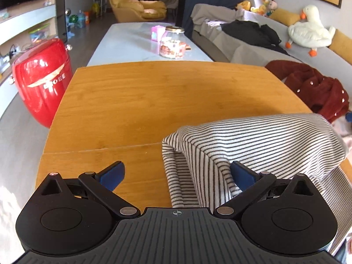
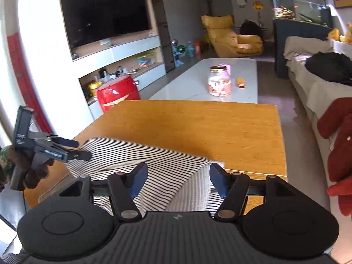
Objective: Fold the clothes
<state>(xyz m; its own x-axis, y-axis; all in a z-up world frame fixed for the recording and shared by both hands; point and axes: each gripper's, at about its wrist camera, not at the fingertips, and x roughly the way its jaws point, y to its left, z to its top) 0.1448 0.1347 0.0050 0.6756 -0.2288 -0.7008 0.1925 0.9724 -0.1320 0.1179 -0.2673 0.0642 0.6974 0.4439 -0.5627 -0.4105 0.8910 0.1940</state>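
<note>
My left gripper (image 1: 176, 176) is hanging wide open, its right pad nosing under a raised fold of the striped shirt (image 1: 253, 145), its left pad over bare table (image 1: 132, 101). Nothing is pinched. My right gripper (image 2: 178, 179) is gaping too, straddling the shirt's near edge, so both sit ready to catch cloth from either side. The shirt is lying bunched and partly doubled over at the table's near edge, some of it drooping off. Whether I'm reaching for a fold or letting one go, I can't tell. A red garment (image 1: 312, 88) is waiting on the sofa.
</note>
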